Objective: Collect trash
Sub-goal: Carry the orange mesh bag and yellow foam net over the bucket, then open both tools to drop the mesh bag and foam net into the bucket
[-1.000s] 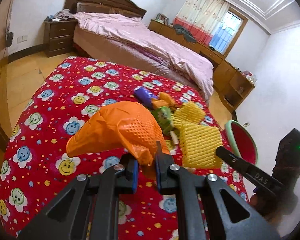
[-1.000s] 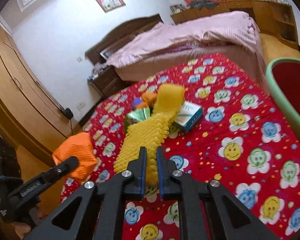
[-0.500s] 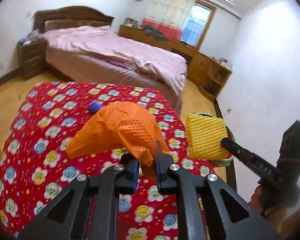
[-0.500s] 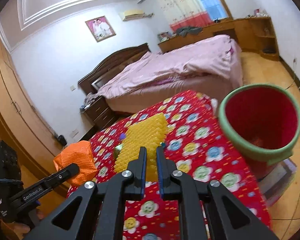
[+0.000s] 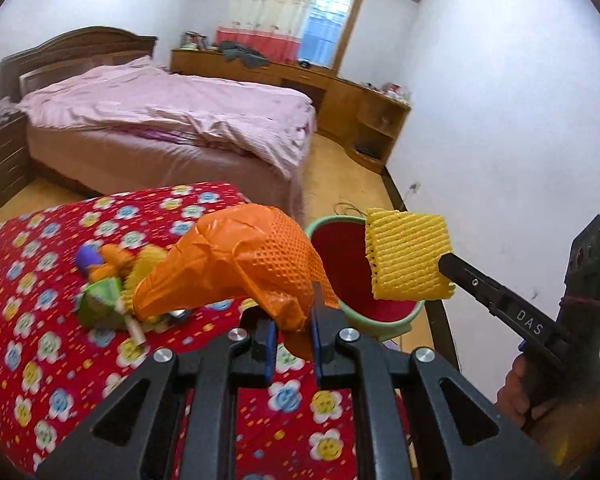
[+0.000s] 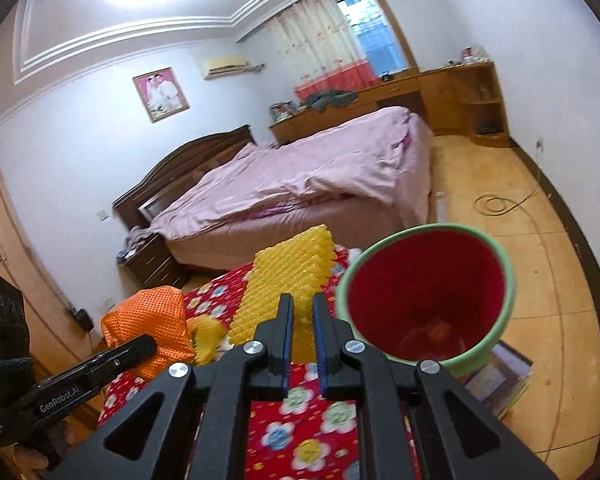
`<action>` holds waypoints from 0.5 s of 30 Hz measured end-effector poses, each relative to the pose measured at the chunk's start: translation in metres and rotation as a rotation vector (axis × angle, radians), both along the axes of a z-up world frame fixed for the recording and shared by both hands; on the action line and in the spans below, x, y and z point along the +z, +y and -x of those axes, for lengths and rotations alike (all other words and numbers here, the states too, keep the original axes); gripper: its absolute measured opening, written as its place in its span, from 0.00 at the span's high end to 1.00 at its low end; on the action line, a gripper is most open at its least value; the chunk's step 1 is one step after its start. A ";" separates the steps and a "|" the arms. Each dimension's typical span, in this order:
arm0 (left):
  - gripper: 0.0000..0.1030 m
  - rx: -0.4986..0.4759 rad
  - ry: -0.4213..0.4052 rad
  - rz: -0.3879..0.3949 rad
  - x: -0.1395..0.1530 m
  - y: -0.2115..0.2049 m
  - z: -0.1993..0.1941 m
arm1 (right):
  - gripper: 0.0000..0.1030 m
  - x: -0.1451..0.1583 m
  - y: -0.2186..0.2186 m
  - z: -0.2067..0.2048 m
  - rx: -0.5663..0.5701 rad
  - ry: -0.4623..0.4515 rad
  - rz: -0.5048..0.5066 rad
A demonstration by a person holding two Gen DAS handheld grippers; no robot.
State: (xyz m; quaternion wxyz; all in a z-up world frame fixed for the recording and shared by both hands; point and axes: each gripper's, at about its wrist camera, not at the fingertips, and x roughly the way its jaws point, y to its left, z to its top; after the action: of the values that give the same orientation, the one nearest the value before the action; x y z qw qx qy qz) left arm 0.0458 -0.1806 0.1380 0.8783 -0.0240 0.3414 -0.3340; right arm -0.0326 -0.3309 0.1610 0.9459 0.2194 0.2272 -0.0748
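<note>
My left gripper (image 5: 293, 312) is shut on an orange foam net and wrapper (image 5: 240, 268), held up over the red flower-print tablecloth (image 5: 60, 360). My right gripper (image 6: 301, 312) is shut on a yellow foam net (image 6: 288, 276); from the left wrist view that yellow net (image 5: 406, 256) hangs over the near rim of the red bin with a green rim (image 5: 352, 280). In the right wrist view the bin (image 6: 424, 292) opens just right of my fingers, some trash at its bottom. Left-over trash (image 5: 108, 280) lies in a small heap on the cloth.
A bed with a pink cover (image 5: 172, 120) stands behind the table, wooden cabinets (image 5: 340, 96) along the far wall. A cable (image 6: 496, 204) coils on the wooden floor. Books or boxes (image 6: 500, 376) lie under the bin. A hand (image 5: 516, 392) holds the right gripper.
Both grippers have lifted and swung right, from over the trash heap toward the bin, each still holding its net. The bin now fills much more of the right wrist view.
</note>
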 end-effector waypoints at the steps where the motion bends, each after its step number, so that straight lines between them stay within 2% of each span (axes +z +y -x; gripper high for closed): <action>1: 0.88 -0.012 -0.003 -0.008 -0.001 -0.009 -0.001 | 0.89 -0.001 -0.006 0.000 -0.012 0.002 0.004; 6: 0.88 -0.074 0.029 -0.024 -0.016 -0.055 -0.013 | 0.89 -0.012 -0.039 -0.001 -0.073 0.032 0.009; 15: 0.88 -0.163 0.095 -0.115 -0.062 -0.138 -0.035 | 0.88 -0.056 -0.100 -0.007 -0.175 0.094 -0.015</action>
State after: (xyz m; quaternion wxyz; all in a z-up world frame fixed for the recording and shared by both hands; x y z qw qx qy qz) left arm 0.0811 -0.3188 0.0755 0.8310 0.0387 0.4020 -0.3825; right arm -0.0258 -0.4306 0.1052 0.9222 0.2418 0.2521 -0.1659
